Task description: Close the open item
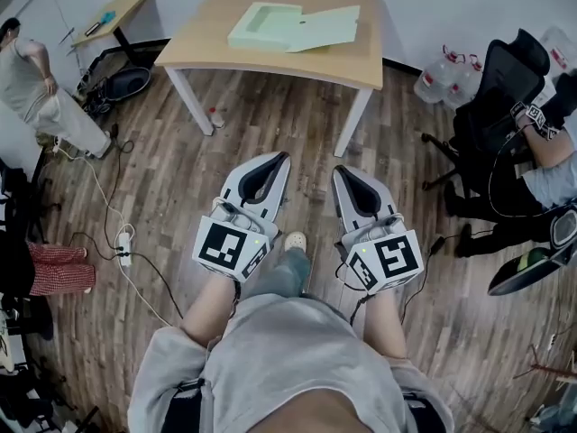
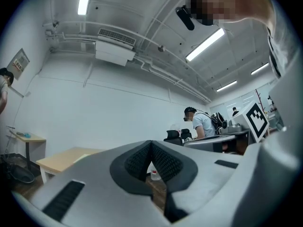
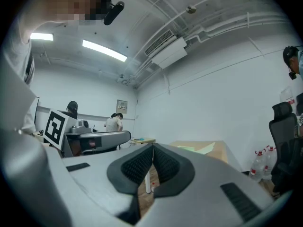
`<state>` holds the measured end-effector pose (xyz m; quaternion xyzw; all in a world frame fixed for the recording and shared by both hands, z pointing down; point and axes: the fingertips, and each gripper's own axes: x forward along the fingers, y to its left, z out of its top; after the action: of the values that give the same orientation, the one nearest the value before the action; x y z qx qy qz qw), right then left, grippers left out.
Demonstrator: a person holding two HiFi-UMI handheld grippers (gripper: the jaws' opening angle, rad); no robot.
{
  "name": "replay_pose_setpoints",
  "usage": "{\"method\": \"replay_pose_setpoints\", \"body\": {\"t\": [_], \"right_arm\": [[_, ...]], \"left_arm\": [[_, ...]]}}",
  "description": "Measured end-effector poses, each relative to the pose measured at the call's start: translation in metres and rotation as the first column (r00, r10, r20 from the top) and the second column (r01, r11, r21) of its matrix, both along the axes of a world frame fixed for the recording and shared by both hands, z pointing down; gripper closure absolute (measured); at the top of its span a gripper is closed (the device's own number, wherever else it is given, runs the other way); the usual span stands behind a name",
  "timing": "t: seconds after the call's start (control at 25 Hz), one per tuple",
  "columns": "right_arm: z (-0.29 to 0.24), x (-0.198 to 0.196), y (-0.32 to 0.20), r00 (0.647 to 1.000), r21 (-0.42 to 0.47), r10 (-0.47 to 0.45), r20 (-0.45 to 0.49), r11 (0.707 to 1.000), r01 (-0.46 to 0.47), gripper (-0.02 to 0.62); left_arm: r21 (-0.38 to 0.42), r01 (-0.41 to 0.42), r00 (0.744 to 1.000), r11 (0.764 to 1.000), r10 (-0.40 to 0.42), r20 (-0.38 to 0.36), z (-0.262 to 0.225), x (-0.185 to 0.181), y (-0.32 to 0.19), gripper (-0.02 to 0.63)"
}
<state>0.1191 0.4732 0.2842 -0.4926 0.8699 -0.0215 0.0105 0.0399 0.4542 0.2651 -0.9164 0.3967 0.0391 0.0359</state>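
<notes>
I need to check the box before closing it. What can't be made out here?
Inside and hinge of the box: too small in the head view.
Left gripper view: the left tongs hide nearly all of it.
Right gripper view: the right tongs hide its lower part.

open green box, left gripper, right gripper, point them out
open green box (image 1: 261, 27): head view, on its shallow tray
left gripper (image 1: 280, 158): head view, at the closed tips
right gripper (image 1: 342, 170): head view, at the closed tips

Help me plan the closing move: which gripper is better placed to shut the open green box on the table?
Right, slightly. The left gripper and right gripper are both shut, empty and about equally far from the table, but the box has its lid open rightward.
</notes>
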Motion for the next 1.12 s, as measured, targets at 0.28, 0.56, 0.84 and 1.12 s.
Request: {"method": "replay_pose_setpoints", "body": {"t": [0.28,0.56,0.84,1.12], "right_arm": [[-0.003,0.027,-0.07,1.0,-0.003,0.013,-0.01,1.0,-0.013,0.583],[-0.011,0.037,-0.153,1.0,0.012,0.012,-0.017,1.0,-0.012,0.583],[-0.01,0.045,-0.214,0.999,0.019,0.031,-0.027,0.999,-0.031,0.583],[-0.005,0.055,-0.261,0.999,0.006,0.03,-0.024,1.0,-0.03,0.583]], "left_arm": [[-0.006,-0.002,1.0,1.0,0.002,-0.027,-0.003,0.023,-0.075,0.593],[0.008,0.005,1.0,1.0,-0.005,-0.026,-0.007,0.03,-0.155,0.592],[0.01,0.0,0.999,1.0,0.0,-0.036,-0.004,0.035,-0.216,0.592],[0.011,0.014,1.0,1.0,-0.014,-0.025,0.0,0.042,-0.257,0.593]]}}
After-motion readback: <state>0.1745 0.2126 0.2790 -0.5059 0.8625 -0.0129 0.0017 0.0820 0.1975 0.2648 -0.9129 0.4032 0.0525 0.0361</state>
